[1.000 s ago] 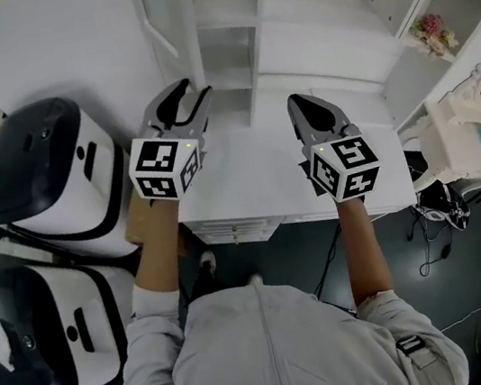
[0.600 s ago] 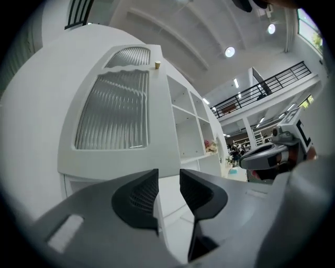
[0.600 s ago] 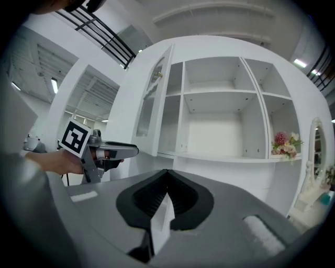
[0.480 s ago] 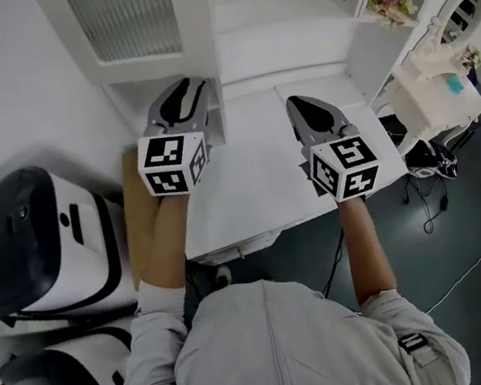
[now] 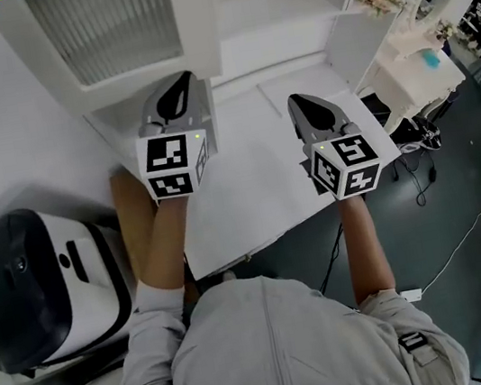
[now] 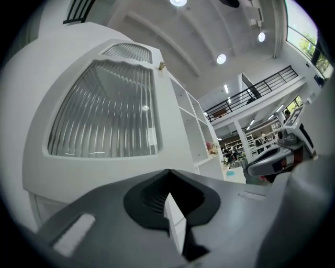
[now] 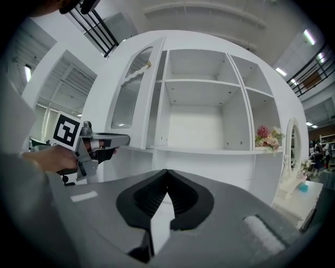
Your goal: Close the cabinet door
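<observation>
White cabinet door (image 5: 117, 29), with its ribbed glass pane, stands swung out to the left of the open shelves (image 7: 193, 115), not yet closed. A second ago my head view showed mostly shelves; now the door fills its upper left. My left gripper (image 5: 183, 79) had its jaws spread wide then. Now they are pressed together with nothing between them, tips by the door's lower edge; I cannot tell whether they touch it. My right gripper (image 5: 295, 101) is likewise closed and empty over the white countertop (image 5: 249, 186), facing the shelves. One black-and-white machine (image 5: 37, 285) sits lower left, and the second has nearly slid out of frame.
</observation>
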The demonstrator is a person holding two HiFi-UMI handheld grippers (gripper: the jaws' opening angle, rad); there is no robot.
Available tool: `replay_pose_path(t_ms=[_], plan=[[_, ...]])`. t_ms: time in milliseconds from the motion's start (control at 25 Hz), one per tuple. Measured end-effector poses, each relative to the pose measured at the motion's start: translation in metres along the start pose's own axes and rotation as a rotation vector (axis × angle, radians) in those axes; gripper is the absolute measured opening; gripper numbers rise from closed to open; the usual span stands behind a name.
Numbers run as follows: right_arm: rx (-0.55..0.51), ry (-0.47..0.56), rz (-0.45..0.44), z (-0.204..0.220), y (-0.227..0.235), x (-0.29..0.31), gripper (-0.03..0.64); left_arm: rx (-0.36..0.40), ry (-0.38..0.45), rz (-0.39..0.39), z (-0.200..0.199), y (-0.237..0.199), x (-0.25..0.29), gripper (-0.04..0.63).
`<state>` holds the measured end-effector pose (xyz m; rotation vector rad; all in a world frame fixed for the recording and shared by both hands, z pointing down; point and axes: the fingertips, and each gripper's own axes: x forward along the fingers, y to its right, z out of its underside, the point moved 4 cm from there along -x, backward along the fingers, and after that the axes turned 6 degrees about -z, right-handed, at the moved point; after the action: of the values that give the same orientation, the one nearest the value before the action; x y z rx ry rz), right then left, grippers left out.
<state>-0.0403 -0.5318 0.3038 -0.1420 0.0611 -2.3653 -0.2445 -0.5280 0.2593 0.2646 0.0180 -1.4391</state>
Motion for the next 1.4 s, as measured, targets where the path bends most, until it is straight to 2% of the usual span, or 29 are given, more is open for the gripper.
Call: replay_pose_path(t_ms=[280, 760, 1080, 1400], plan=[[-0.002, -0.018, 0.054, -0.002, 0.000, 0.008, 0.003, 0.004, -0.042, 0.028, 0.002, -0.008, 0.022, 0.015], [-0.012, -0.027, 0.126, -0.005, 0.003, -0.002, 0.003, -0.016, -0.042, 0.063, 0.009, -0.013, 0.047, 0.015], [0.001, -0.049, 0.188, 0.003, 0.008, -0.024, 0.002, -0.066, -0.046, 0.027, 0.011, -0.026, 0.057, 0.014], [0.018, -0.049, 0.225, 0.007, 0.020, -0.040, 0.002, -0.071, -0.045, 0.013, 0.012, -0.034, 0.065, 0.014]])
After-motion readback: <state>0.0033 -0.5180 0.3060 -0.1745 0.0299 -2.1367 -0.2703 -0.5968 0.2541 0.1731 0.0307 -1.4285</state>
